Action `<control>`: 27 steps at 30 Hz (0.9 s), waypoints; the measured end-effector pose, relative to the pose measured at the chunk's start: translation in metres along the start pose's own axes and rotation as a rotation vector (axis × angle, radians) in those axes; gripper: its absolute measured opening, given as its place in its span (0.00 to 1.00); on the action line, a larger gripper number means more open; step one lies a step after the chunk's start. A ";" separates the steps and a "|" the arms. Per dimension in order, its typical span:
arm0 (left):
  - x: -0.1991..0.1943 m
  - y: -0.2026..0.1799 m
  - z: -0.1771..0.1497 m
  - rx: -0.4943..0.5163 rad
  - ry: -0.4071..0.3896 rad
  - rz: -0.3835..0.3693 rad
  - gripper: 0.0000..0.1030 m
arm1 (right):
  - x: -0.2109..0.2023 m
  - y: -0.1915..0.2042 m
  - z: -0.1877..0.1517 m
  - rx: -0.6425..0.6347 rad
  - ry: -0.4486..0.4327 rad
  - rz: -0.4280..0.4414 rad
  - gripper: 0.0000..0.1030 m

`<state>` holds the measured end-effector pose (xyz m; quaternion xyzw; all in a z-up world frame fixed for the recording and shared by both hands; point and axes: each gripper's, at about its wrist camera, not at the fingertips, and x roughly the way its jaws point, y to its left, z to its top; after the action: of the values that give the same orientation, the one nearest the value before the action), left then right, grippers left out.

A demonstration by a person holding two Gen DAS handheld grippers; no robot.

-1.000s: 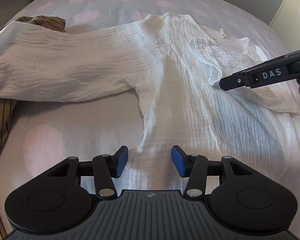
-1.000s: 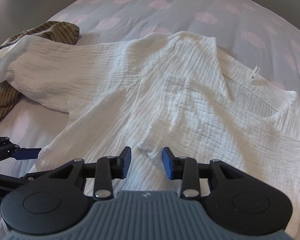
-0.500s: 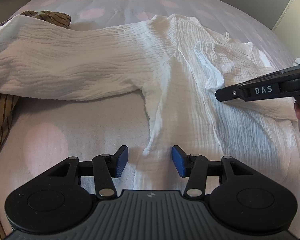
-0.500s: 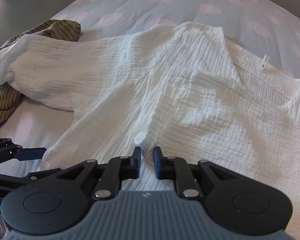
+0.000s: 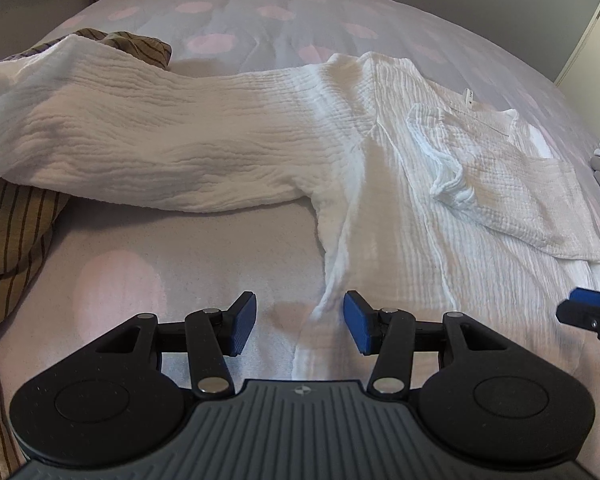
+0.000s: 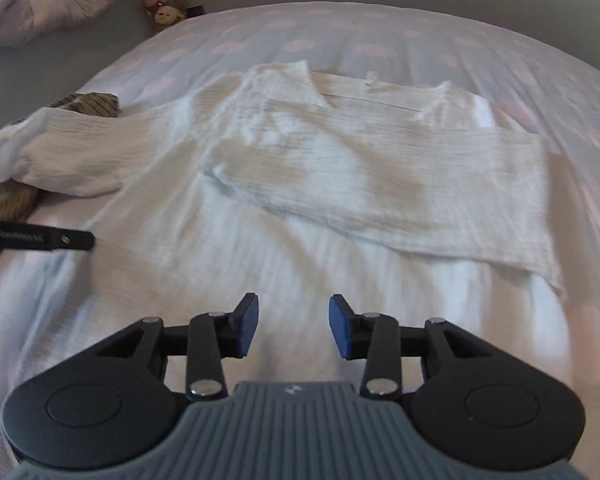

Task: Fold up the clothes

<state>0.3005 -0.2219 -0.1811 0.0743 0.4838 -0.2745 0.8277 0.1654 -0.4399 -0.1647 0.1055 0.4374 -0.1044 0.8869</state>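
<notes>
Folding the white shirt [image 6: 300, 216] on the bed [image 6: 380, 32]: 1 sleeve [image 6: 380, 184] lies across its chest. Your right tool [image 6: 293, 326], jaws just opened, is empty; left tool [image 5: 300, 322] gapes empty too. Grab the spread sleeve [image 5: 140, 148] by its cuff.

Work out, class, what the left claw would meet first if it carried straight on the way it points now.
Most likely the side edge of the white shirt, which runs between the open left claw tips; just to its left lies bare bedspread. Depth is hard to judge, so either could come first.
</notes>
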 end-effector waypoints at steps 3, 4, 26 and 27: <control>-0.006 -0.002 -0.003 0.023 -0.035 0.035 0.45 | -0.007 -0.022 -0.020 0.043 0.001 -0.055 0.48; -0.009 -0.001 -0.004 0.024 -0.053 0.052 0.45 | -0.010 -0.028 -0.025 0.059 -0.005 -0.062 0.48; -0.061 0.055 0.037 0.503 -0.201 0.727 0.60 | -0.027 -0.081 -0.041 0.143 -0.124 -0.004 0.56; -0.055 0.059 0.041 0.521 -0.190 0.739 0.60 | -0.026 -0.082 -0.041 0.149 -0.125 -0.003 0.56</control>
<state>0.3416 -0.1678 -0.1221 0.4218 0.2618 -0.0791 0.8645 0.0959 -0.5046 -0.1760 0.1636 0.3723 -0.1443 0.9021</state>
